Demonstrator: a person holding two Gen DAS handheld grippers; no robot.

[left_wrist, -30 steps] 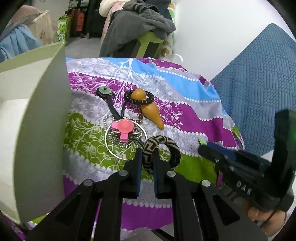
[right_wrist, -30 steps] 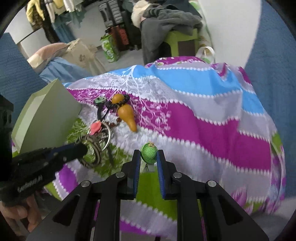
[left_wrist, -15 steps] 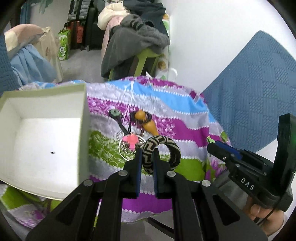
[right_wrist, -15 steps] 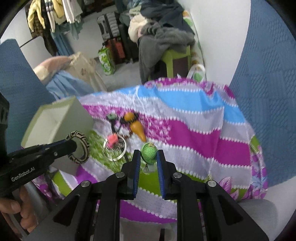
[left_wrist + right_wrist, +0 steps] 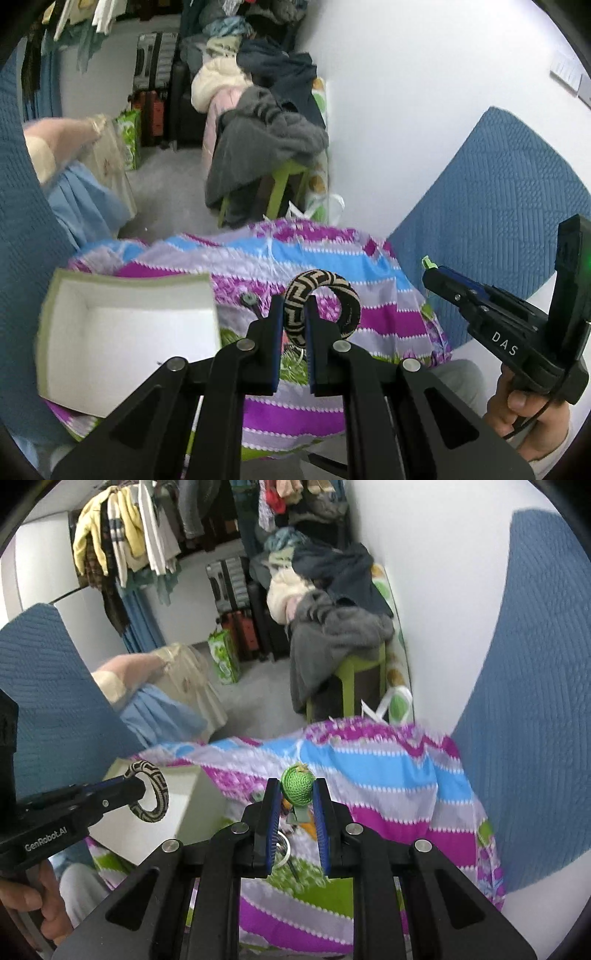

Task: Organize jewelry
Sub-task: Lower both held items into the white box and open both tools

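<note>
Two tools aloft, bangle (image 5: 322, 309) gripped, green bead (image 5: 297, 789) gripped

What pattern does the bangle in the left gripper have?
The bangle carries a black and beige geometric key pattern, woven. The left wrist view shows it best.

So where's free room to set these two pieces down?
The white open box shows a bare floor. The striped cloth is free right of the green woven ball. It is crowded beside the box's right wall, below the patterned black-and-tan bangle.
</note>
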